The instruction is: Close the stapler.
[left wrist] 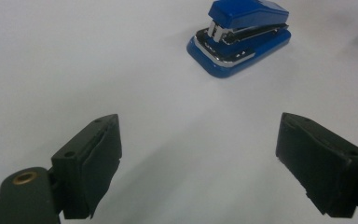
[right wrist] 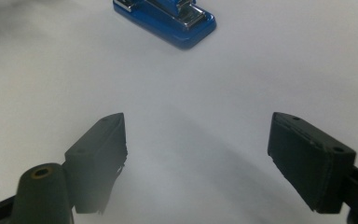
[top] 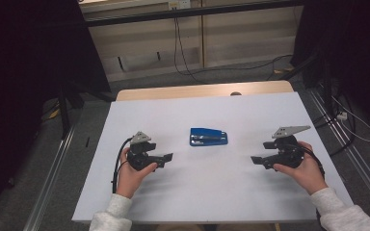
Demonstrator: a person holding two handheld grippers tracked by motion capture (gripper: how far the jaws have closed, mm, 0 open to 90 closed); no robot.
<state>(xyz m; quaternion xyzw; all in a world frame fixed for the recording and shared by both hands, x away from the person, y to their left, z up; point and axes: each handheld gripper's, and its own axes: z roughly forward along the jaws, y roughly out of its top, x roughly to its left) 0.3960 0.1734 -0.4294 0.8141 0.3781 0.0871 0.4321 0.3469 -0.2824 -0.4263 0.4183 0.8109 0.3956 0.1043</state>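
We saw the blue stapler (top: 208,136) lying mid-table on the white table (top: 212,192), its long axis running left to right. It sat between our left gripper (top: 166,159) and right gripper (top: 256,160), both with jaws spread wide and empty, the left slightly nearer.

The stapler (left wrist: 239,36) is shiny blue plastic with bright silver metal inside – smooth all over. The tabletop (top: 212,192) is plain white and matt. Both grippers' fingers (left wrist: 91,163) look like dull black plastic – not shiny.
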